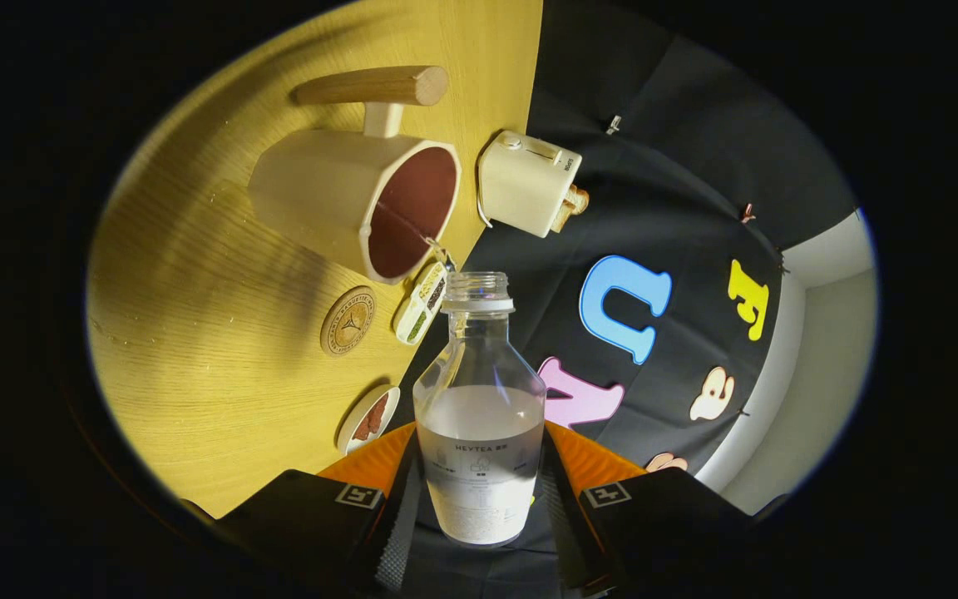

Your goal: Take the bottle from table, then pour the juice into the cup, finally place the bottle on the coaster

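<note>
Gripping one clear bottle (480, 416) between both fingers of the gripper (480, 491), each finger pressing on a side of its lower body. Holding it uncapped, with pale liquid reaching roughly halfway up and the open mouth pointing away from the fingers. Seeing the whole scene rolled over sideways, so the wooden table (196, 349) is standing to the left and the dark booth wall to the right. Lying beyond the bottle's mouth and to its left: one cream cup (354, 200) with a dark red inside and a wooden handle, its opening facing the bottle. Sitting nearer the fingers than the cup, one round wooden coaster (348, 320), bare. Counting further one cream toaster (529, 183) at the far table edge, one small long tray (422, 304) just left of the bottle's neck, and one small dish (369, 418) beside the left finger, partly cut off by it. Failing to make out the contents of tray and dish.
</note>
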The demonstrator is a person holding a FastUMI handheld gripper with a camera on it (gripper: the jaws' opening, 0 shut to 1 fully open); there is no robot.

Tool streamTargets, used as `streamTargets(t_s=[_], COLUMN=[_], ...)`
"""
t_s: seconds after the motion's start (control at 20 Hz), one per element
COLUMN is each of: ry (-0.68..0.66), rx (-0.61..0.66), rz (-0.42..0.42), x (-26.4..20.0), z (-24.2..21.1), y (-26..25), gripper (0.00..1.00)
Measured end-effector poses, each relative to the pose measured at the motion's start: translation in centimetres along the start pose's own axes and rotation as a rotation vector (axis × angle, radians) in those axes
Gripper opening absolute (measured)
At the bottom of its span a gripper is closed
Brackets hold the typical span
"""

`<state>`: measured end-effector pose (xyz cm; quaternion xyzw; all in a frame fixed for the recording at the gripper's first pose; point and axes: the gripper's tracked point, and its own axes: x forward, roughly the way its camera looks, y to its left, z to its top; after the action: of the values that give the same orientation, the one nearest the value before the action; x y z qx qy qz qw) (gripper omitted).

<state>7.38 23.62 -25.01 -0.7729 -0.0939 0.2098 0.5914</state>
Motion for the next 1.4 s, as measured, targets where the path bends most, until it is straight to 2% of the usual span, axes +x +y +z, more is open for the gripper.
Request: streamTargets(t_s=[0.55, 1.0, 1.4], ry=[-0.078, -0.217, -0.255], rx=[-0.195, -0.436, -0.503], rz=[-0.085, -0.187, -0.219], x=[0.8, 0.7, 0.8], z=[0.9, 3.5, 3.7], y=[-2.0, -3.2, -4.0], gripper=[0.72, 0.72, 0.72])
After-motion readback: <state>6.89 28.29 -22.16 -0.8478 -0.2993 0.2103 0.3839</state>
